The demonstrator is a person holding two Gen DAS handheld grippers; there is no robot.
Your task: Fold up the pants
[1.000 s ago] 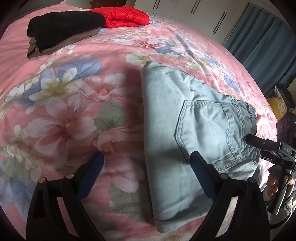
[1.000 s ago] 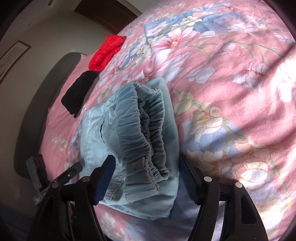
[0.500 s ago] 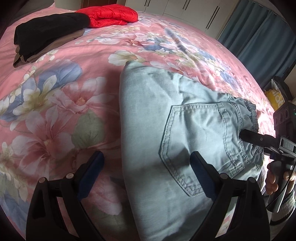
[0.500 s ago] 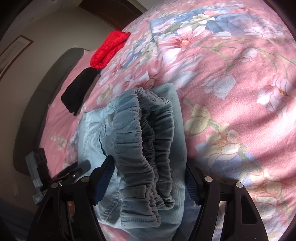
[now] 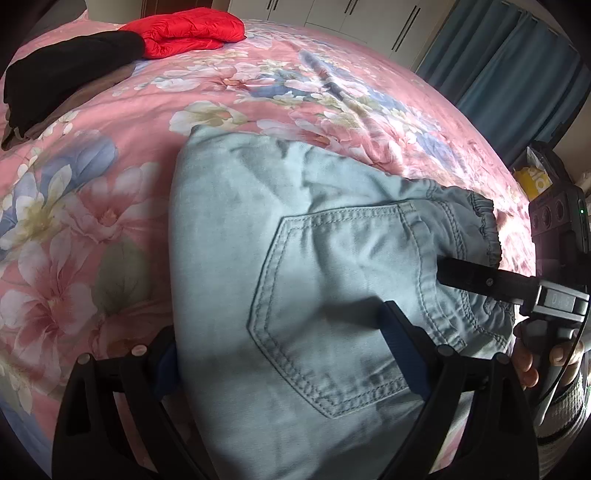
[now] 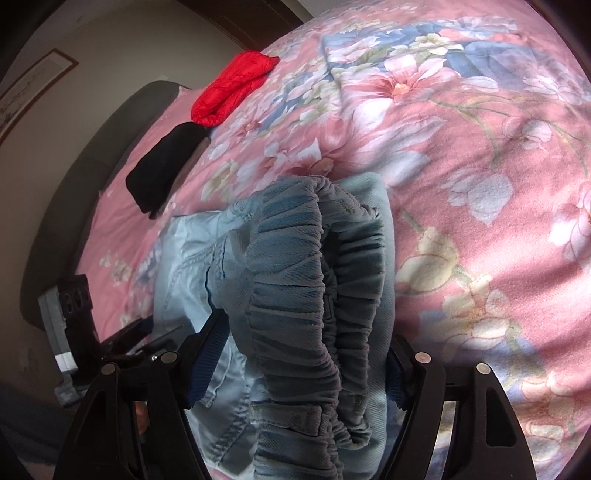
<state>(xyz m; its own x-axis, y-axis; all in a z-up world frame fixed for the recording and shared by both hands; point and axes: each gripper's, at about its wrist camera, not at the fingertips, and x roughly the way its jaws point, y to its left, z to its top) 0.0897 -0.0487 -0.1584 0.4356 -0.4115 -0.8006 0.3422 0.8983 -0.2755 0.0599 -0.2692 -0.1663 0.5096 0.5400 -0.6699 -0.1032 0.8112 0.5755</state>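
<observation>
On floral bedspread [image 5: 110,147]: folded pants [image 5: 295,258] between both spread tongs.

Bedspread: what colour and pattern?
Pink bedspread with large white, pink and blue flowers; clearest in the left wrist view.

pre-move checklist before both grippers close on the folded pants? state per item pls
1. Pants folded into a compact stack on the floral bedspread: ok.
2. Left gripper straddles the fold edge, jaws apart, cloth between them: ok.
3. Right gripper straddles the elastic waistband; its jaws have just been opening, waistband layers between them: ok.
4. All layers lie inside each gripper's span: cannot tell, the lower layers are hidden.
5. Pads pressing on the cloth: not ok, not yet clamped on either side.
6. Black garment and red jacket lie well apart from the pants: ok.
</observation>
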